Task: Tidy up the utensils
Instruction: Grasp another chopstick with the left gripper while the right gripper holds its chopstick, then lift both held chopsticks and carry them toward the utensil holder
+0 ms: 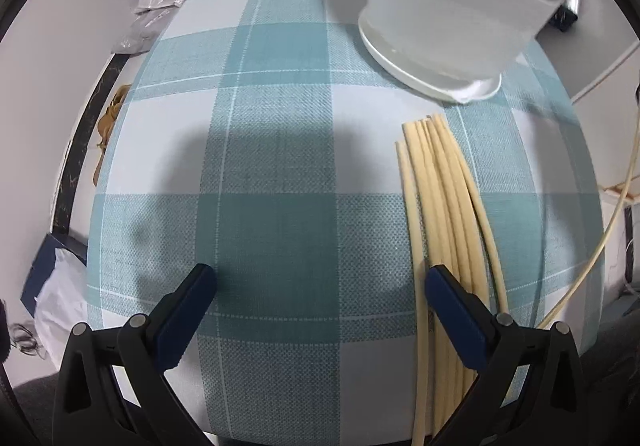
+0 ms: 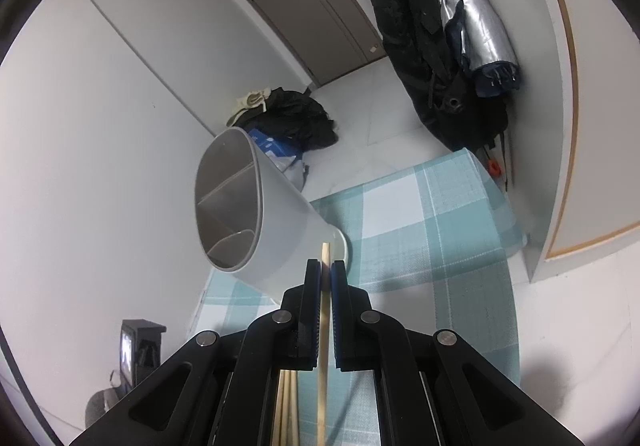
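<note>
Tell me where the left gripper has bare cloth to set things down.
The checked tablecloth is bare from its left edge across to the chopstick bundle, and up to the white utensil holder. It is crowded on the right, where the bundle runs under the left gripper.

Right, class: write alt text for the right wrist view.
The right gripper holds one pale chopstick between shut jaws, its tip pointing toward a white divided utensil holder standing on a teal checked tablecloth.
</note>
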Tool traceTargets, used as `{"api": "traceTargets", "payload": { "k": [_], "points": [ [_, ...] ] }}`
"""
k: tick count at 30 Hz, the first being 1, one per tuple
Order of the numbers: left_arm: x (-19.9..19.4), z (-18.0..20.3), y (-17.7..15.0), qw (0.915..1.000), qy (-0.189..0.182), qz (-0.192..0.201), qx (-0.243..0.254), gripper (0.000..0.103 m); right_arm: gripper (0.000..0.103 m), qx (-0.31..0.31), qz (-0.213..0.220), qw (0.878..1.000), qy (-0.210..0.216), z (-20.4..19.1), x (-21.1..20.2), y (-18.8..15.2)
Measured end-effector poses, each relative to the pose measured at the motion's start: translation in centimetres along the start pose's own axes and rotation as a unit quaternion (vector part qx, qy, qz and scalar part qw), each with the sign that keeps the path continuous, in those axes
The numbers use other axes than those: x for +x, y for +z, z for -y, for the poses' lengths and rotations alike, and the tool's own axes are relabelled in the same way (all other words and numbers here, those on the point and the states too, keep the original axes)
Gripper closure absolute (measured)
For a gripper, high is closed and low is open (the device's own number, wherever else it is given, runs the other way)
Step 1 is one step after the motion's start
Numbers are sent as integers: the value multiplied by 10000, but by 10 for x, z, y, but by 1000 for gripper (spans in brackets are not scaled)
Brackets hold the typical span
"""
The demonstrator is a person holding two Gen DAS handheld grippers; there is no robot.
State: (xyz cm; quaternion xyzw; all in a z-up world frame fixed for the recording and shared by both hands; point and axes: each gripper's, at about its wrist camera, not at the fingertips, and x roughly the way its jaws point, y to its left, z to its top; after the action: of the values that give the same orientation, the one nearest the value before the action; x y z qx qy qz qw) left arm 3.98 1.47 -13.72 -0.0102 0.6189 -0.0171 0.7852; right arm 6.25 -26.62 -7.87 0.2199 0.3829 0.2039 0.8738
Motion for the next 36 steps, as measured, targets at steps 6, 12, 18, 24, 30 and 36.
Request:
{"api": "traceTargets", "payload": {
  "k": [6, 12, 18, 24, 30, 36],
  "points": [
    [-1, 3, 1, 9999, 142, 79, 21, 3, 99, -29, 57, 10000, -10, -2, -3, -1],
    [-6, 17, 5, 9996, 85, 280, 42, 33, 99, 59, 41, 9999, -83, 3, 0, -4],
    [-3, 31, 17, 9991, -46, 368, 220, 90, 99, -33, 70, 9999, -88, 0, 1, -3],
    [4, 21, 30, 9990, -215, 363, 120, 102, 99, -190, 104, 9998, -48, -7, 0, -3],
    [-10, 22, 23, 9981, -270, 550, -2, 103, 99, -450, 226, 9987, -79, -20, -7, -9],
    [-57, 26, 7, 9912, -491, 1232, -28, 103, 99, -760, 358, 9964, -124, -38, -17, -16]
  ]
}}
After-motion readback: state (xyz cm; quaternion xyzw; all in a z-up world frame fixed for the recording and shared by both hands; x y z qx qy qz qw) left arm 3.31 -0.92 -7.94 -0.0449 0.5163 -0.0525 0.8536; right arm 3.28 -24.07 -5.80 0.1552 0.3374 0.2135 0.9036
